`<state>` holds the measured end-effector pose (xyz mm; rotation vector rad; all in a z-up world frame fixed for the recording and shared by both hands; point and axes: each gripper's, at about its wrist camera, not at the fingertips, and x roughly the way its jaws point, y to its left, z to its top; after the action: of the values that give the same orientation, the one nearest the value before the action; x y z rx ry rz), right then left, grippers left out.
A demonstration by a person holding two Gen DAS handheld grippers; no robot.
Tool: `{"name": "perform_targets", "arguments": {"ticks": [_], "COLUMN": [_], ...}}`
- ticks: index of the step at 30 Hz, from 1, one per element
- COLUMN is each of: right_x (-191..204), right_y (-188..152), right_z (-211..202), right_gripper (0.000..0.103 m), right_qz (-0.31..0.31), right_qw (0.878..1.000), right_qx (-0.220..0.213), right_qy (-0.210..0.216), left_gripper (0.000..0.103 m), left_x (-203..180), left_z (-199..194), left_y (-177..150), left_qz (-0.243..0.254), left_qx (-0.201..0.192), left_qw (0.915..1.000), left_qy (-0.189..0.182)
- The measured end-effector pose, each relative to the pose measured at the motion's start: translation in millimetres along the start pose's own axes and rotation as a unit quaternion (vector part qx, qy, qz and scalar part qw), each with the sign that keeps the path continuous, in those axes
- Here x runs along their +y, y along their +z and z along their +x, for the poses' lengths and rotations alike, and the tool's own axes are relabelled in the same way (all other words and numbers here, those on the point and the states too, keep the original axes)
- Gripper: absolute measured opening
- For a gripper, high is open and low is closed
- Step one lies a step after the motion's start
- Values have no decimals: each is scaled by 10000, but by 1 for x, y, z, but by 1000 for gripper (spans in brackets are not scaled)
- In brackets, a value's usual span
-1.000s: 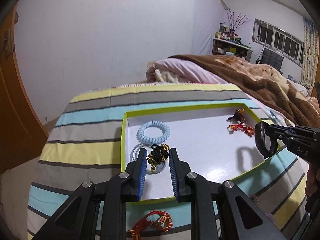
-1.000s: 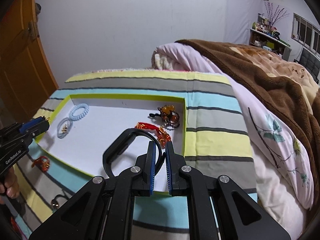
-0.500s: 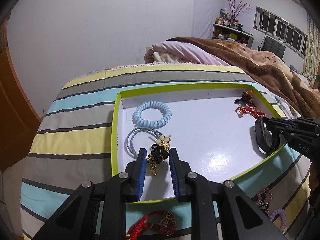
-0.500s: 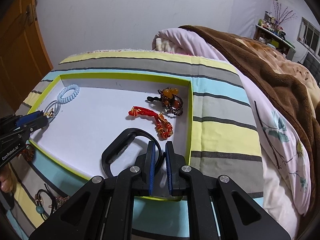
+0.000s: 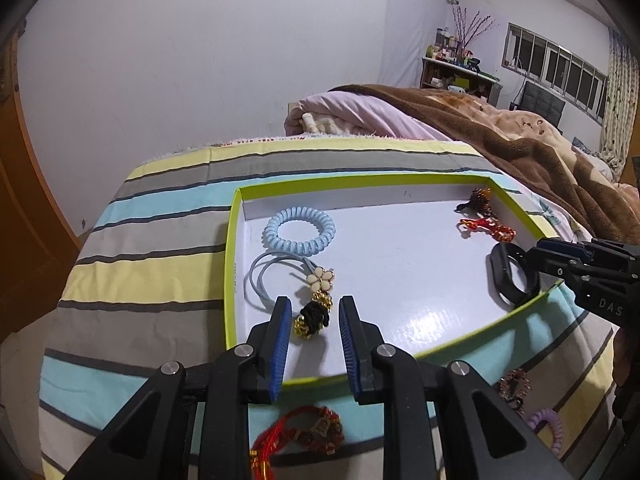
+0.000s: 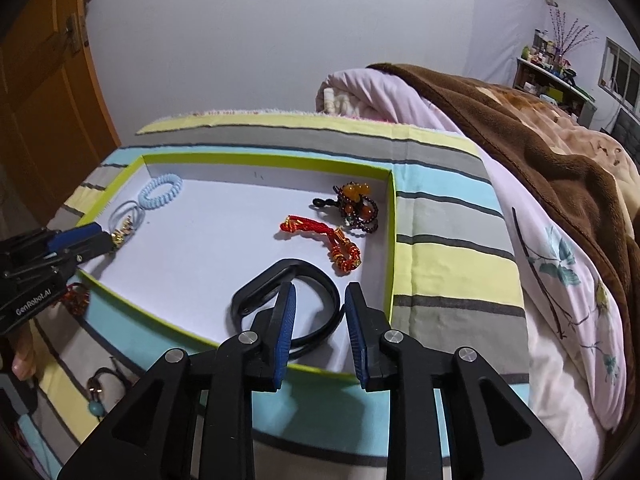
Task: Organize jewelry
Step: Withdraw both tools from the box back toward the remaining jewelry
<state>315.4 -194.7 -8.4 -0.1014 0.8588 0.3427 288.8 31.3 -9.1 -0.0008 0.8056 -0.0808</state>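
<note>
Comparing w/ half a second ago, both grippers have let go. The left gripper [image 5: 312, 316] pinched the black-and-gold hair tie [image 5: 312, 319] before; now its fingers are spread and the tie lies free between them on the white floor of the tray [image 5: 230, 264], in the lower centre of the left view. Its blue elastic loop w/ the cream flower [image 5: 320, 279] lies just above, near the blue spiral tie [image 5: 300, 230].

The right gripper [image 6: 318, 312] was closed on the black bracelet [image 6: 316, 280]; now its jaws are open too. The band rests inside the tray at the near right corner, and one part of it passes between the blue pads [image 6: 286, 312], maybe touching the left one.

So two more pieces seem placed, beside the red knotted charm [image 6: 328, 240] and the amber bead bracelet [image 6: 356, 204]. Still outside on the striped sheet: a red charm [image 5: 304, 432], a purple spiral tie [image 5: 546, 424], approx. two more small pieces.

Both tools point forward and slightly down over the near tray rim, low, left one at the left part, right one at the right part.
</note>
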Motion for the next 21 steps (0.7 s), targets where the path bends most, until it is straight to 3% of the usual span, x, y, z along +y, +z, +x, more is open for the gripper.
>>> {"name": "perform_targets", "arguments": {"ticks": [9,21], "right_x": [13,38], "right_y": [-25,-82], "right_z": [-53,-118], "right_gripper": [26,26], "right_qz": [59,39], "right_qw": [9990,9966], "right_qx": [-412,-744], "right_qy": [170,361], "left_gripper": [24,24], "left_x": [-6,-23], "left_z": [-57,-124], "left_y": [-17,-77], "left_qz": [-69,-19], "left_qx": [-473,-749], "left_qw": [9989,9972], "left_qy": [-18,-59]}}
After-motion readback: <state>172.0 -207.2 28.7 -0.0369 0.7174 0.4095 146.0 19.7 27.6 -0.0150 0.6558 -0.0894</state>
